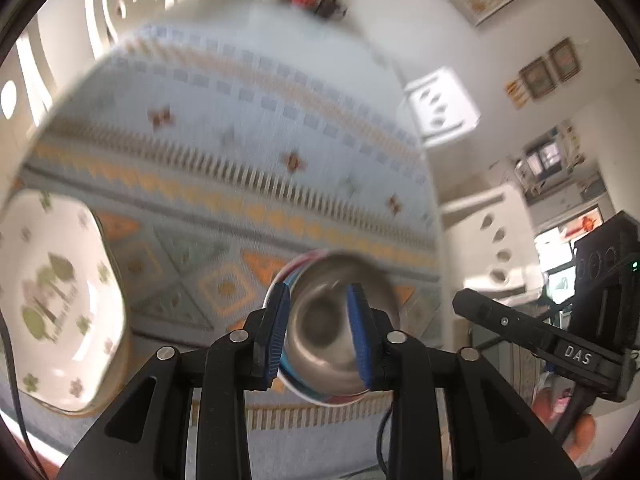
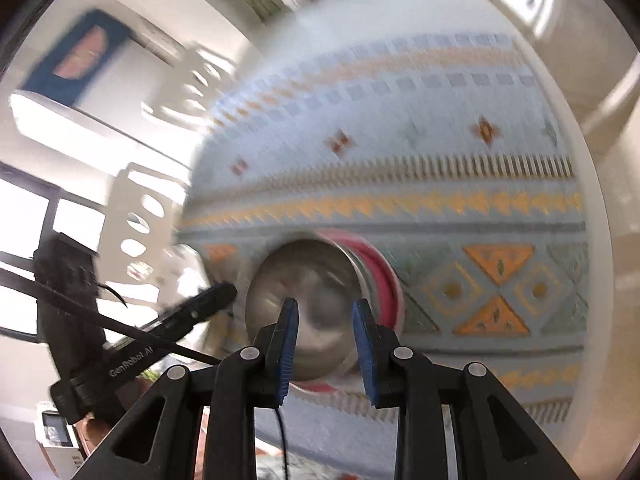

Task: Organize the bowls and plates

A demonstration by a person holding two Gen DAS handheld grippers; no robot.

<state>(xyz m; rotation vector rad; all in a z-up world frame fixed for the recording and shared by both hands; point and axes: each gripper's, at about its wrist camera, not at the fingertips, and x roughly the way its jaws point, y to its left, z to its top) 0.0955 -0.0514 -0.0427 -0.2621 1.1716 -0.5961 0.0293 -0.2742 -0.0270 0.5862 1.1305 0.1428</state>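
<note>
A steel bowl point(image 1: 320, 332) sits nested on top of a small stack of coloured bowls point(image 1: 298, 268) on the patterned tablecloth point(image 1: 240, 140). My left gripper point(image 1: 318, 292) hangs above it, open, and the bowl's inside shows through the gap between the blue pads point(image 1: 280, 332). A white dish with a green tree print point(image 1: 60, 300) lies at the left. From the other side, my right gripper point(image 2: 326, 302) is also open over the steel bowl point(image 2: 316, 280), whose pink-rimmed stack point(image 2: 380, 272) shows behind it. Each gripper appears in the other's view, beside the stack and apart from it. Both views are blurred.
White chairs with cut-out backs point(image 1: 440, 108) point(image 2: 140, 216) stand around the table. Small items point(image 1: 316, 0) sit at the far end. The tablecloth point(image 2: 400, 160) stretches beyond the stack, and the table's pale edge point(image 2: 596, 240) runs along the right.
</note>
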